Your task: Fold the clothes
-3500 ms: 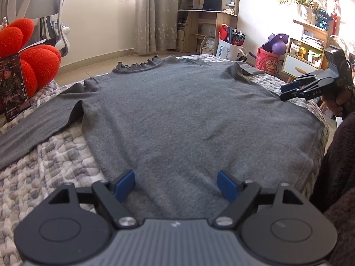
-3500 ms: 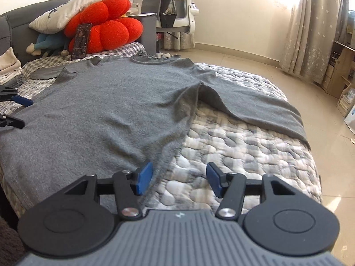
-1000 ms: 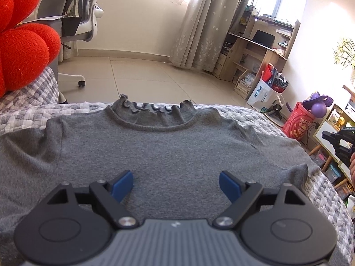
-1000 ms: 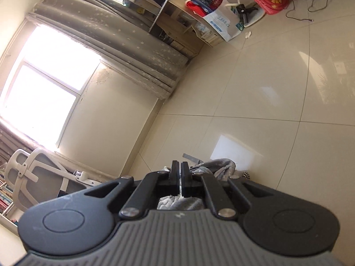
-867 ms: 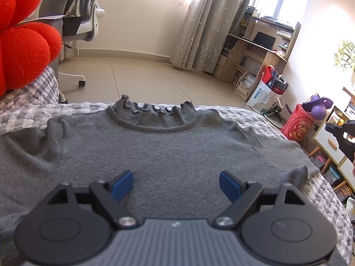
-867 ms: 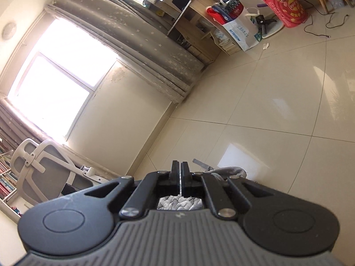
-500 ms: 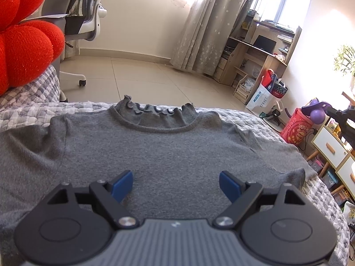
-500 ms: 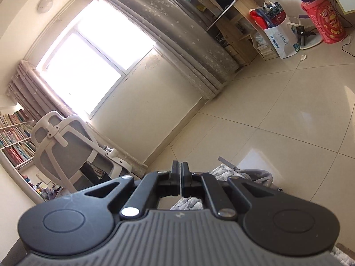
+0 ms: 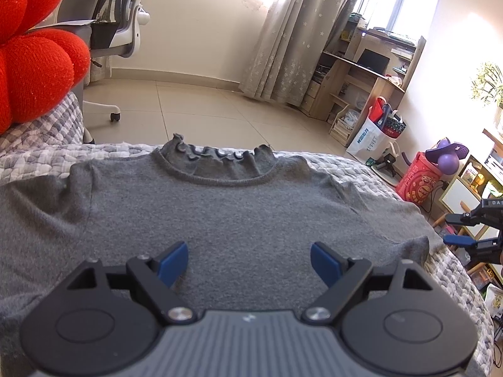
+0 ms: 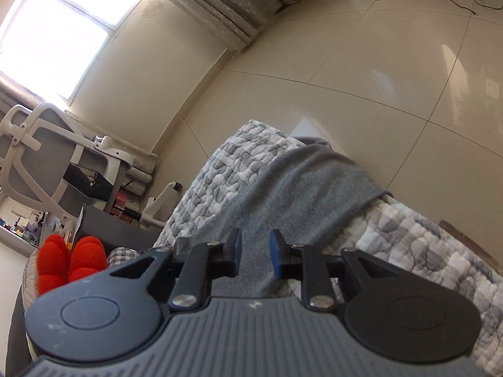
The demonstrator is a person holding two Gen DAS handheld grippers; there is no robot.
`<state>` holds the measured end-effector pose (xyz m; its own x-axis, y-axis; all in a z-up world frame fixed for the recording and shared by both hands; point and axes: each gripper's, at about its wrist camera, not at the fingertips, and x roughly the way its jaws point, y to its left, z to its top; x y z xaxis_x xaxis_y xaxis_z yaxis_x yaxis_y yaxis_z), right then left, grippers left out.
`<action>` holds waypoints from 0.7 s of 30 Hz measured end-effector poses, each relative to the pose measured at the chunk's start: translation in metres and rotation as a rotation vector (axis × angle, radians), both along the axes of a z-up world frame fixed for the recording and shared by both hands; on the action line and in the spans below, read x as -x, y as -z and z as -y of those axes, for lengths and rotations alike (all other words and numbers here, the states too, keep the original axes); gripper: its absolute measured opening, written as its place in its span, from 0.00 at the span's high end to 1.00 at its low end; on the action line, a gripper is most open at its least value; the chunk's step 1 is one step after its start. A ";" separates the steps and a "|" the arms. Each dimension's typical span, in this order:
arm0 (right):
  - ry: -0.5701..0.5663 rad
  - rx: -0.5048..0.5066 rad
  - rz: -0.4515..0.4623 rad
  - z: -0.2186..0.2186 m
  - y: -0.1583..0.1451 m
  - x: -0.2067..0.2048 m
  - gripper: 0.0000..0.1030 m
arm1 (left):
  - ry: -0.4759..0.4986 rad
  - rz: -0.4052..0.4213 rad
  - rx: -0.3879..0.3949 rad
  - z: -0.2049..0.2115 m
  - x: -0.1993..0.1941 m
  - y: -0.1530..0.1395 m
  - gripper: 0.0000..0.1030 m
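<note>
Right tongs (image 10: 254, 253) just opened, letting go of the sleeve (image 10: 314, 185), now folded across the sweater (image 9: 220, 220) on the bed (image 10: 424, 251). Left tongs (image 9: 250, 262) wide open, hovering over the sweater's chest.

Left gripper (image 9: 249, 259) wide; right gripper (image 10: 254, 249) half-parted, empty.

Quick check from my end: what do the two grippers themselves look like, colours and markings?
Both match: the left gripper and right gripper have a ribbed grey body, black linkage arms with silver screws, round black discs either side, and blue pads on the jaws. Seen from the left camera, the right one shows white lettering.
</note>
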<state>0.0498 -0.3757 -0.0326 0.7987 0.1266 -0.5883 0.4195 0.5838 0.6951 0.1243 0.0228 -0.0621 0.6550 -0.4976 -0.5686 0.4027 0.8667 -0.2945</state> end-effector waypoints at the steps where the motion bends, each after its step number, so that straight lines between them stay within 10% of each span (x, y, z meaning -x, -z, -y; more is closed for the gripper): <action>1: 0.003 0.002 -0.008 -0.001 0.000 0.003 0.53 | 0.000 0.000 -0.001 0.000 0.000 0.000 0.16; 21: 0.159 0.093 0.056 -0.004 0.021 -0.012 0.55 | 0.006 0.039 -0.030 0.006 0.004 0.005 0.16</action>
